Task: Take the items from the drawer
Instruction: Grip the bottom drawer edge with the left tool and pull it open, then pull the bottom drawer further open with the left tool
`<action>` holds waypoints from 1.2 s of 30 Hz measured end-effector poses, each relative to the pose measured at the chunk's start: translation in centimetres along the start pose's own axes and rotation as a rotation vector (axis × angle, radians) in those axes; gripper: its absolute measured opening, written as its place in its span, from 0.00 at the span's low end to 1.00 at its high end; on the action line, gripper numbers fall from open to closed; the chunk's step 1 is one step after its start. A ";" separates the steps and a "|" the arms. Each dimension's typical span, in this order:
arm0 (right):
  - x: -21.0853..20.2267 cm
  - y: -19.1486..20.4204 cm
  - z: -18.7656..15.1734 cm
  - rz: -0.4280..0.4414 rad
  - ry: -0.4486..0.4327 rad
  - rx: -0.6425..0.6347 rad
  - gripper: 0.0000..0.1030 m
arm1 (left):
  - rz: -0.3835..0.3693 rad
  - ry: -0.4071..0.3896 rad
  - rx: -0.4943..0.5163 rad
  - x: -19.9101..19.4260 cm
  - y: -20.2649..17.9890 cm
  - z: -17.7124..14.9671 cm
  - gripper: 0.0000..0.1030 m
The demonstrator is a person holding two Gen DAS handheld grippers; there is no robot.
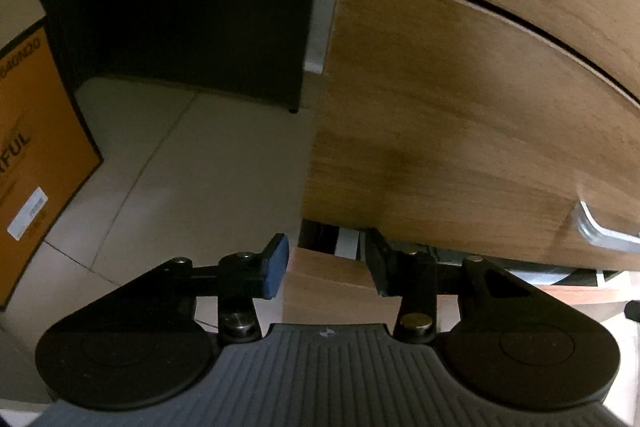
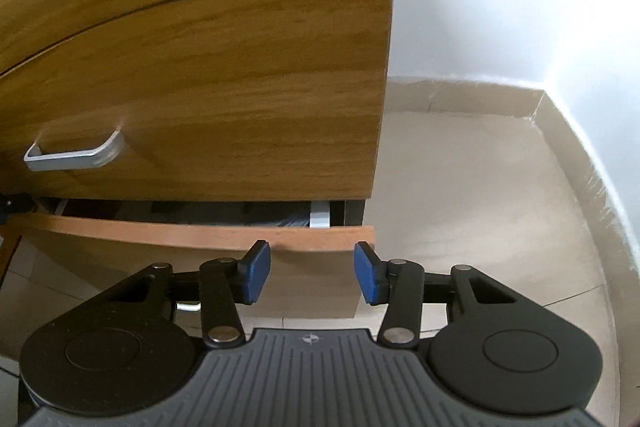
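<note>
The bottom drawer [image 2: 200, 237] stands slightly pulled out just ahead of both released claws, right claw [image 2: 312, 273] and left claw [image 1: 326, 267], its contents shadowed and indistinct.

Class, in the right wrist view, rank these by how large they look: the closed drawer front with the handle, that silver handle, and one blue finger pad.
1. Closed drawer front, by far.
2. Silver handle.
3. Blue finger pad: nearer the camera, so its true size against the handle is unsure.
</note>
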State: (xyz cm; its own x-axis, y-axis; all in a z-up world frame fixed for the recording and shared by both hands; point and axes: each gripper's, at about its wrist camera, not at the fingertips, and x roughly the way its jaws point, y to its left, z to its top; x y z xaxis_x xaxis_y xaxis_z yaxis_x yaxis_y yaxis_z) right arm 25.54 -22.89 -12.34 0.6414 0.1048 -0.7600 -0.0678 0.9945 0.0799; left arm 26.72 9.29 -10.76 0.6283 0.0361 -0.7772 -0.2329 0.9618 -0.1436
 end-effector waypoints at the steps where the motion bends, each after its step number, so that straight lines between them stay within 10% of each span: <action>1: -0.1 0.2 0.1 0.000 -0.010 -0.009 0.51 | 0.003 0.011 -0.017 0.1 0.1 0.1 0.43; 12: 1.5 1.2 1.3 0.037 0.084 -0.062 0.50 | 0.022 0.062 -0.035 0.9 1.5 -0.7 0.43; 36: -3.2 4.6 -8.1 0.083 0.253 -0.007 0.50 | 0.099 0.220 0.000 -5.1 2.3 -8.1 0.44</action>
State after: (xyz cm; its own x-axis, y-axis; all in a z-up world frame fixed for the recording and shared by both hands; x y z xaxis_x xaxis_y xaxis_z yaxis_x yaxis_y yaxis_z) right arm 16.99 -18.66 -14.71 0.4220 0.1814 -0.8883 -0.1179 0.9824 0.1446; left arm 16.99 9.09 -12.08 0.4253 0.0698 -0.9024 -0.2849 0.9566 -0.0603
